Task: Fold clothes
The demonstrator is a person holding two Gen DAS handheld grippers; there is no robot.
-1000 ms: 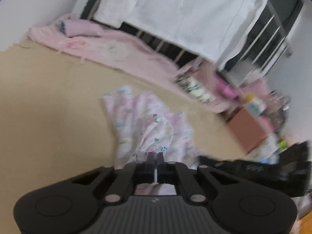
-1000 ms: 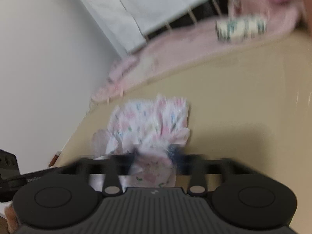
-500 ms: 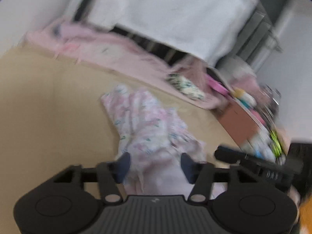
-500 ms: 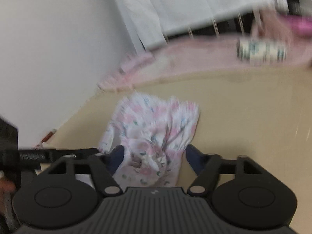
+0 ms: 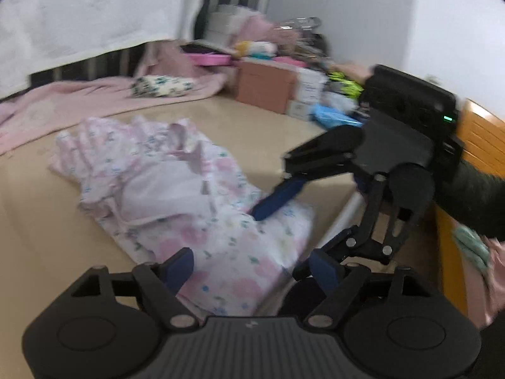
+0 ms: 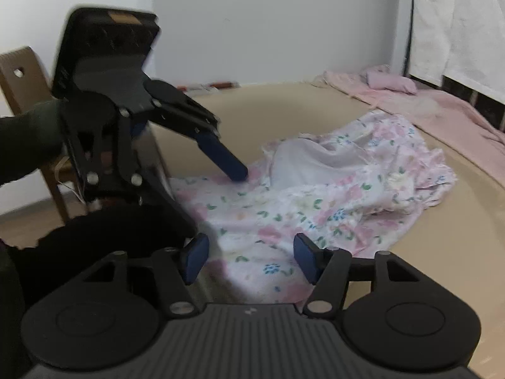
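While floral garment (image 5: 176,189) lies crumpled (on bed) | both hand-held grippers spread apart.

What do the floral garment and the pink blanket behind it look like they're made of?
Floral garment: seems thin woven cotton, matte; it crumples into fine, sharp wrinkles, and a plain white lining shows. Pink blanket: looks like fleece or terry, fuzzy and matte, with soft rounded folds. Blur leaves both uncertain.
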